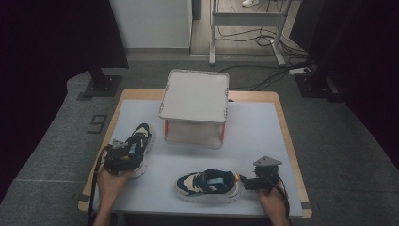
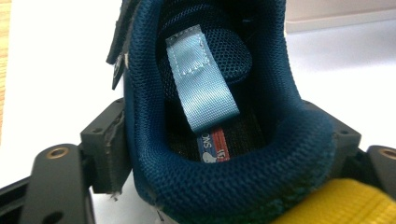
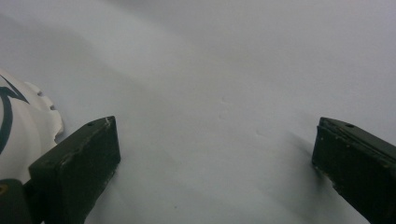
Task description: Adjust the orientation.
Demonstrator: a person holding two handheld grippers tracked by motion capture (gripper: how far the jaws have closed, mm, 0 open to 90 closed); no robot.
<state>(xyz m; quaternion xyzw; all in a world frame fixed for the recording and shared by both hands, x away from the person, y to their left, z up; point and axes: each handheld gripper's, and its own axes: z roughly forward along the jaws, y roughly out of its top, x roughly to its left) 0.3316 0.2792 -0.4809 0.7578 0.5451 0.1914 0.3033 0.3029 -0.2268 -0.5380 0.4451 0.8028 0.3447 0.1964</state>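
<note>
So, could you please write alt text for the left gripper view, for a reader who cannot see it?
The heel of a dark blue mesh shoe sits between the left gripper's two black jaws, whose pads press its sides. Inside the shoe hangs a light blue ribbon loop; a yellow strap shows at the bottom right, with the white table surface behind.
</note>
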